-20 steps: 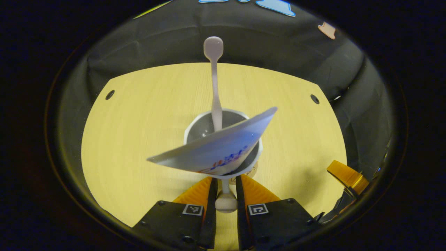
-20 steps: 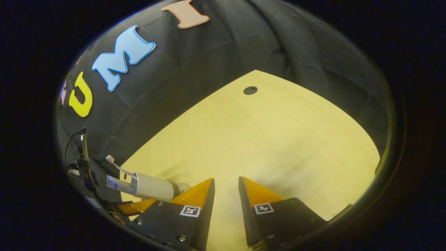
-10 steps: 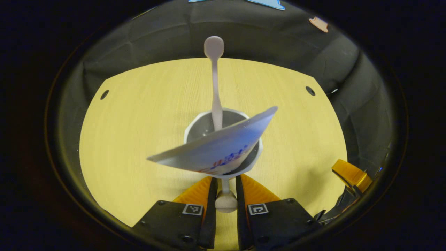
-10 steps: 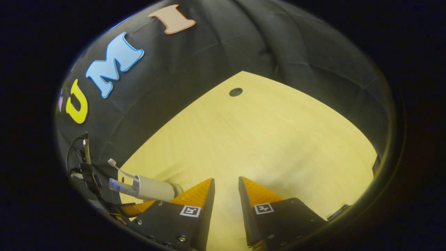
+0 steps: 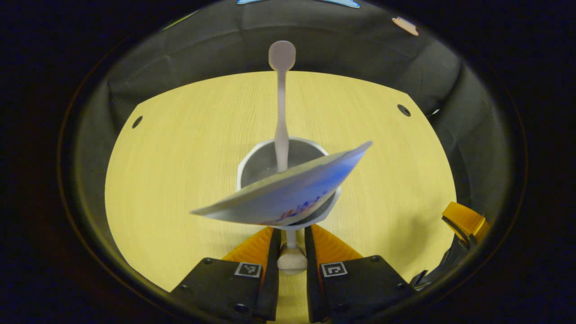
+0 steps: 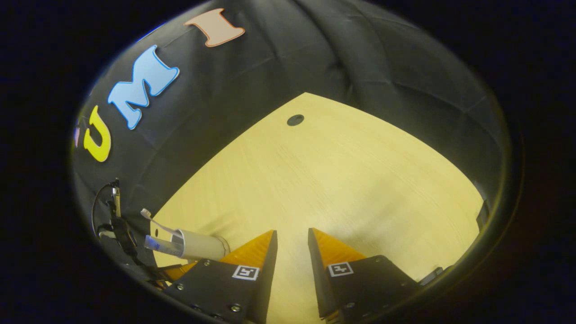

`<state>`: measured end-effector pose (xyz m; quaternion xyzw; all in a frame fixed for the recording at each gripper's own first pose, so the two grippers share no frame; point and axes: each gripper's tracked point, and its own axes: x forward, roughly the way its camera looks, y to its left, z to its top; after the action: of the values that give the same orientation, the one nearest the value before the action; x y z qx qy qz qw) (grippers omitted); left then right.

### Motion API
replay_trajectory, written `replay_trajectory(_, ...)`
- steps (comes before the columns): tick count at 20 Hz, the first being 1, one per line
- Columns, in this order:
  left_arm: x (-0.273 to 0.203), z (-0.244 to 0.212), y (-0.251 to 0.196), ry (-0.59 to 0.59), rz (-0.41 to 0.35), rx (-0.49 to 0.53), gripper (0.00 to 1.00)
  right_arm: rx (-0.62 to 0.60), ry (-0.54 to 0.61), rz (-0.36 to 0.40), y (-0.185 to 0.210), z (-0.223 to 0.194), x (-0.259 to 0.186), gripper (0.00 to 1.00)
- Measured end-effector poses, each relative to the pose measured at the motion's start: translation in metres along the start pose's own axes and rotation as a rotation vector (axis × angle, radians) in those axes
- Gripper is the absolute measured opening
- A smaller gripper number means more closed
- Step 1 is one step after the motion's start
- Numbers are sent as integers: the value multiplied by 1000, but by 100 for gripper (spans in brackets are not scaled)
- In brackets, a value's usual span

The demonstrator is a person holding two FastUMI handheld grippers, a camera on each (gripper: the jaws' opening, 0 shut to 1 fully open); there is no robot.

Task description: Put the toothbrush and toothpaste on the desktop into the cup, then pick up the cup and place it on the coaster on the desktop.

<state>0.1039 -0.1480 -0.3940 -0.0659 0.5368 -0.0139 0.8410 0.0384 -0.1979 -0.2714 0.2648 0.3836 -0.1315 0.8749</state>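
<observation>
A: Any writing you can read on the toothpaste (image 5: 288,193)?

B: Blue and red print on the flat white tube, too blurred to make out. Each gripper body carries a small square black-and-white marker.

A: Where are the task's things?

B: In the left gripper view the toothpaste and the slim pale toothbrush (image 5: 281,108) stand in the cup (image 5: 252,162), a smooth white cup with a grey inside. The left gripper (image 5: 291,243) has its fingers pressed on the cup's handle, just above the handle's rounded end.

A: And the right gripper (image 6: 292,245)?

B: Its jaws stand slightly apart with nothing between them, over the pale wood-grain desktop (image 6: 342,180). In its view the cup shows low at the left. I can't make out the coaster.
</observation>
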Motion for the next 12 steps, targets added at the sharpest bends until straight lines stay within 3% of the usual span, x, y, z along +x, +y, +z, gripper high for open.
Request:
replay_trajectory(3, -3, 4, -5, -11, -11, -11, 33, -5, 2, 12, 4, 0, -1, 41)
replay_trajectory(4, -3, 5, -5, -13, -11, -12, 40, -6, 2, 14, 3, -1, -3, 41)
replay_trajectory(7, -11, 9, -8, -30, -10, 8, 41, -14, 2, 21, 7, -1, -3, 41)
replay_trajectory(10, -26, 11, -12, -61, -24, 19, 52, -28, 0, 35, 15, -3, -6, 41)
replay_trajectory(11, -31, 12, -13, -67, -26, 20, 49, -33, 0, 40, 18, -4, -6, 41)
replay_trajectory(12, -32, 13, -14, -72, -29, 20, 54, -37, -1, 46, 21, -5, -7, 41)
